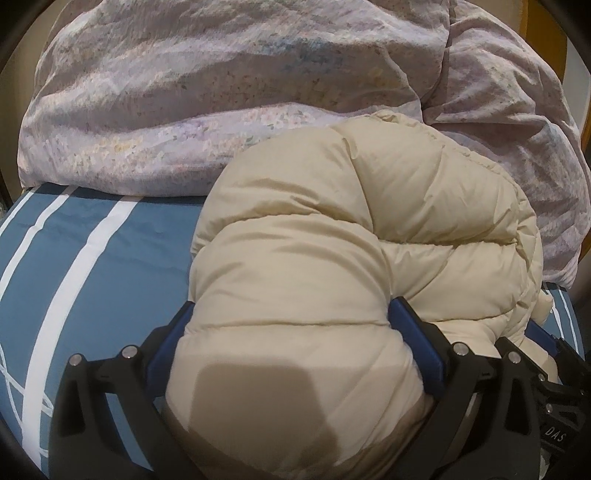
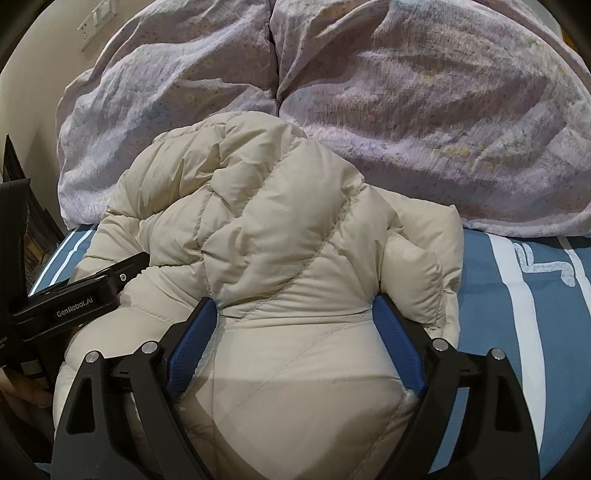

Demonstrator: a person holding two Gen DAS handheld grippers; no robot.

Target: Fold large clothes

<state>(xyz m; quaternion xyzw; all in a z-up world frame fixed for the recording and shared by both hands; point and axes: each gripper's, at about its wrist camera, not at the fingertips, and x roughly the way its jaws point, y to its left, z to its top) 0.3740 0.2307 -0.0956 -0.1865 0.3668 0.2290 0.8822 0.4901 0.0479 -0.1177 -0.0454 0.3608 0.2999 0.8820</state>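
Note:
A cream puffer jacket [image 1: 332,240] lies bunched on the bed; it also shows in the right wrist view [image 2: 280,229]. My left gripper [image 1: 291,314] has its blue pads pressed on either side of a thick puffy fold of the jacket. My right gripper [image 2: 295,302] grips another thick fold of the same jacket between its blue pads. The left gripper's black body [image 2: 85,299] shows at the left in the right wrist view, beside the jacket. The right gripper's body [image 1: 554,369] shows at the lower right in the left wrist view.
The bed has a blue sheet with white stripes [image 1: 92,258], seen also in the right wrist view [image 2: 517,295]. A crumpled lilac floral duvet [image 1: 221,92] is piled behind the jacket [image 2: 424,110]. A wall with a switch plate [image 2: 94,26] stands at the far left.

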